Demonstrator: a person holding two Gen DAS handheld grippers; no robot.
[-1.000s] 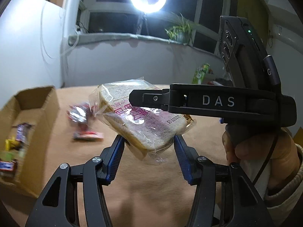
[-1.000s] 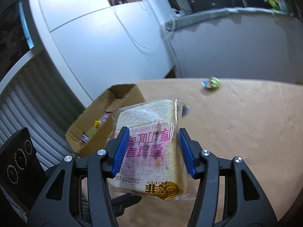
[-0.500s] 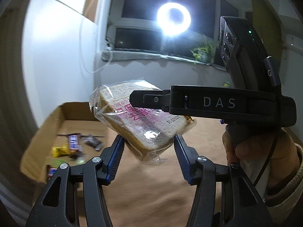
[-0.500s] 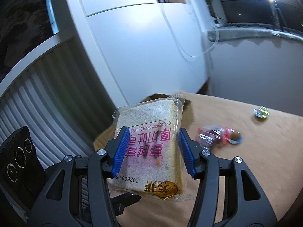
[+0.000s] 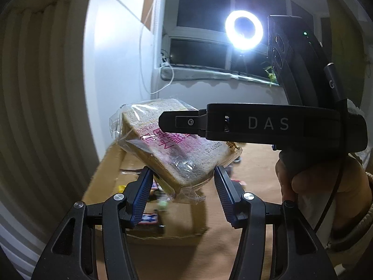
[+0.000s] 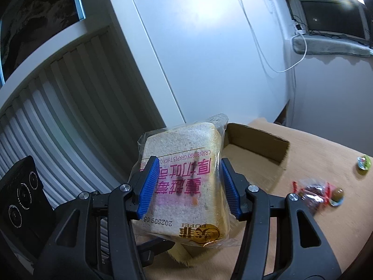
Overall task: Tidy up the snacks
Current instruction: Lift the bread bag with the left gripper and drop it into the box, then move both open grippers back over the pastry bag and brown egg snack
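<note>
The wrapped bread slice (image 6: 184,182) hangs in the air above the open cardboard box (image 6: 256,140), clenched between the blue pads (image 6: 149,184) of the right gripper (image 6: 186,184). The left gripper (image 5: 181,186) sits just under the packet with its fingers spread to either side, though whether they touch the wrapper is unclear. Candy bars (image 5: 149,218) lie inside the box, and loose wrapped sweets (image 6: 312,193) rest on the tan table (image 6: 326,233) beside it.

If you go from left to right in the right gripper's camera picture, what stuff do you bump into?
Black camera block → wrapped bread slice in the right gripper → cardboard box → red-wrapped snack → small green candy.
</note>
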